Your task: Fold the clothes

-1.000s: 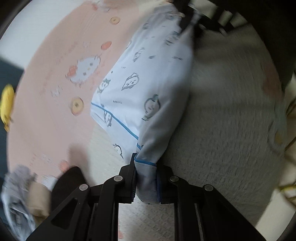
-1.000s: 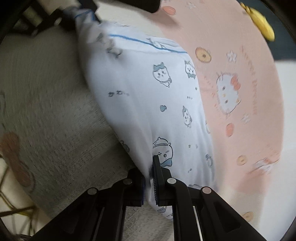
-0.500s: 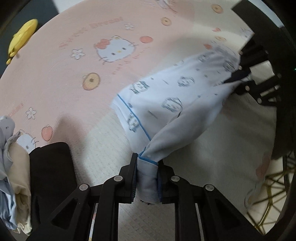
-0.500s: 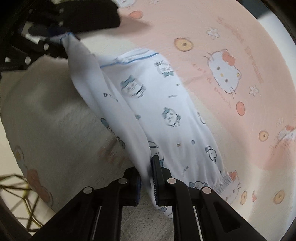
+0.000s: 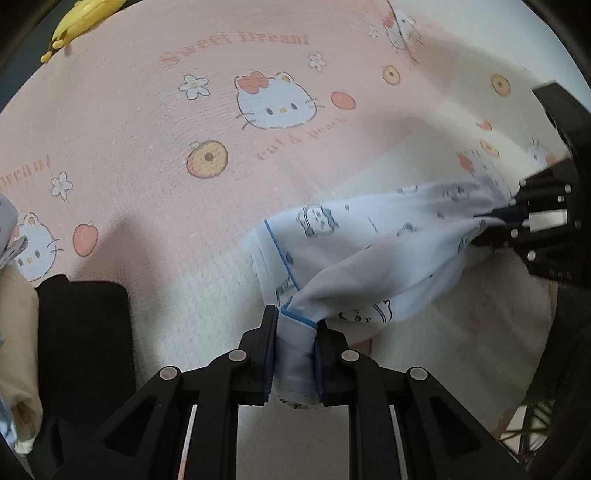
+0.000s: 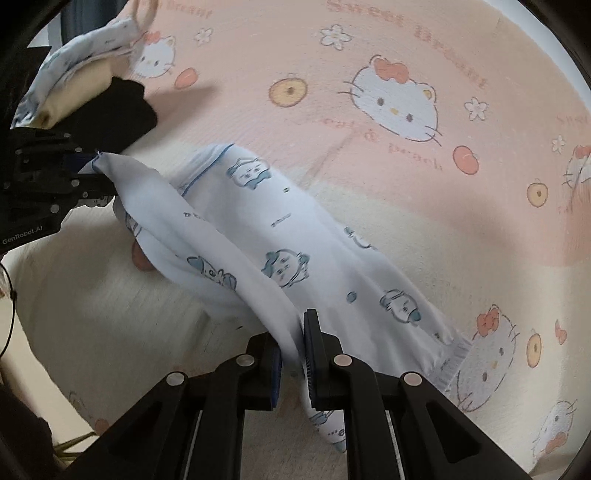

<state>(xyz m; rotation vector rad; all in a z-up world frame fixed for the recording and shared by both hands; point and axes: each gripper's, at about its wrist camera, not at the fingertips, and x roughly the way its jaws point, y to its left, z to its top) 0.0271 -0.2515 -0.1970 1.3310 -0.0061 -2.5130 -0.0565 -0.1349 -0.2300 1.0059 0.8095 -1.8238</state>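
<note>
Change: against a second ago, the garment (image 6: pixel 280 236) hangs lower and slacker between the two tools, its free half now spread on the blanket (image 5: pixel 155 122); the views have swung to show more pink blanket.
Meaning: judged a fold in progress, the lifted edge being carried over the lower half; not yet laid flat.
Left gripper (image 5: pixel 295 354): jaws nearly closed, pinching a blue-piped corner.
Right gripper (image 6: pixel 293 354): jaws nearly closed on the opposite edge, cloth bunched between the pads.
Garment position: mid-blanket, on the cream band beside the pink area, upper edge held off it.
Garment material: thin pale-blue cloth, cartoon print, blue piping, ribbed cuff (image 6: pixel 452 363).
Blanket: soft, knitted-looking, pink and cream, cat and peach print.
Pile (image 6: pixel 85 92): folded cream, black and printed pieces near the blanket's edge beside the left gripper.
Yellow item (image 5: pixel 79 20): at the far edge; kind unclear.
</note>
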